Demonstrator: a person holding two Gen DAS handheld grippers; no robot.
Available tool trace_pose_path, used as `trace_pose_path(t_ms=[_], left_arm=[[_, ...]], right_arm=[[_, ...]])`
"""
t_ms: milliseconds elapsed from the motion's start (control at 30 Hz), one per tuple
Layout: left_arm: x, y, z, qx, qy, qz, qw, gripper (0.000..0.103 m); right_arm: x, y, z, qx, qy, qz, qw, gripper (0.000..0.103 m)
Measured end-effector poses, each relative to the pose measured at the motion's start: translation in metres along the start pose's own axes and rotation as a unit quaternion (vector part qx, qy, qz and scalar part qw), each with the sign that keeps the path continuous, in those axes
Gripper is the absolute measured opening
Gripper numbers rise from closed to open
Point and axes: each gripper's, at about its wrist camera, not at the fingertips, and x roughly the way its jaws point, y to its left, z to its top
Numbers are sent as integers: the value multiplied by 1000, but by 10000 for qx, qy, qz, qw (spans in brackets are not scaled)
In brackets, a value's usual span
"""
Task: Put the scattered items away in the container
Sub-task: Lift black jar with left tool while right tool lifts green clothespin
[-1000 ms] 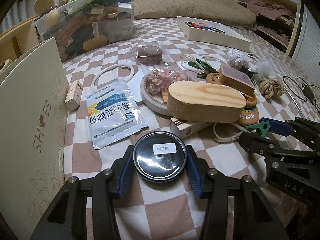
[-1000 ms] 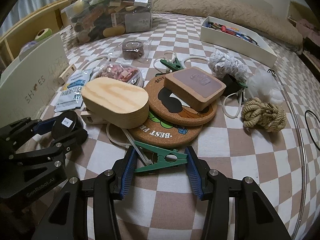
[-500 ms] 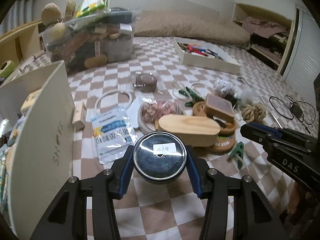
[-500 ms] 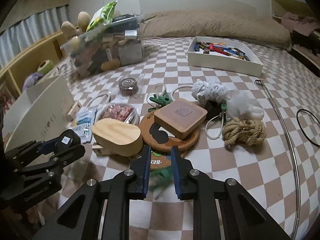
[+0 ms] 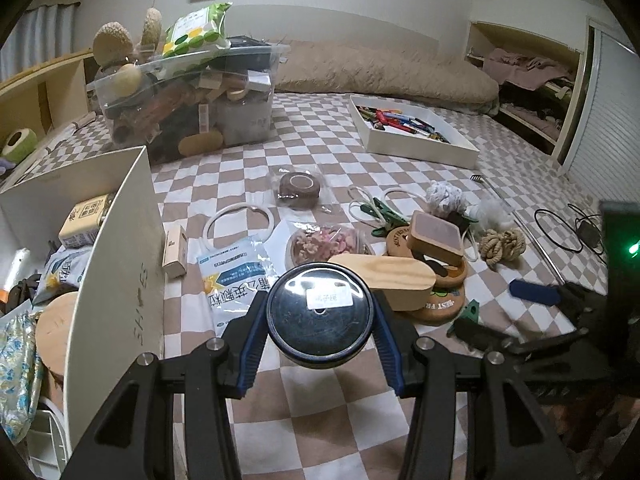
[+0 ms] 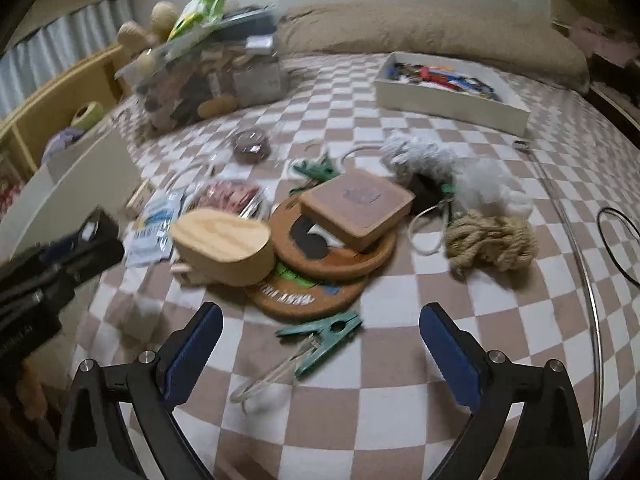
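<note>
The cream cardboard shoebox (image 5: 116,248) stands at left, part-filled. The left gripper (image 5: 320,322) clamps a round glossy black tin (image 5: 320,314), now lifted off the checked bedspread (image 5: 320,420). The right gripper (image 6: 320,344) has just sprung wide; the green plastic clip (image 6: 324,338) it pinched 1 moment earlier lies loose between its blue pads (image 6: 452,360).

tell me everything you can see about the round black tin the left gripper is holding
The round black tin is a flat, shallow container with a glossy dark lid that reflects the room light and a thin metallic-looking rim. A small white label with tiny print sits near the lid's centre. It is clamped by its sides between the left gripper's blue pads, lid up and tilted toward the camera, lifted off the checkered bedcover. Nothing else touches it.
</note>
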Motion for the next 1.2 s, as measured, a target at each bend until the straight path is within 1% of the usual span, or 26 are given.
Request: trace_pose_path(t_ms=[167, 233, 300, 333, 367, 400, 533, 833, 967, 1200], left_arm=[[-10, -2, 3, 42, -137, -93, 9999, 49], [-14, -3, 5, 27, -194, -126, 9997, 49], [-17, -2, 6, 12, -235, -156, 9996, 49], [-18, -2, 7, 2, -254, -169, 9995, 49], [-19, -2, 8, -6, -270, -181, 9995, 49], [-21, -1, 8, -13, -285, -193, 9994, 49], [-24, 0, 10, -35, -341, -214, 9992, 49], [-29, 5, 12, -88, -433, -159, 9989, 49], [-33, 6, 14, -94, -517, -91, 9986, 49], [-46, 8, 21, -204, -723, -189, 9970, 49]], right_arm=[[17, 4, -4, -179, 402, -146, 9989, 99], [20, 3, -6, -193, 497, -210, 9984, 97], [24, 4, -9, -227, 606, -290, 9975, 74], [27, 4, -11, -245, 661, -328, 9970, 71], [26, 5, -11, -284, 650, -389, 9967, 65], [24, 6, -11, -297, 612, -372, 9970, 47], [19, 4, -11, -239, 531, -268, 9979, 48], [4, 1, -4, -80, 235, -270, 9993, 48], [-6, -1, -2, 2, 58, -237, 9997, 48], [-32, 4, 7, 32, -392, -276, 9988, 48]])
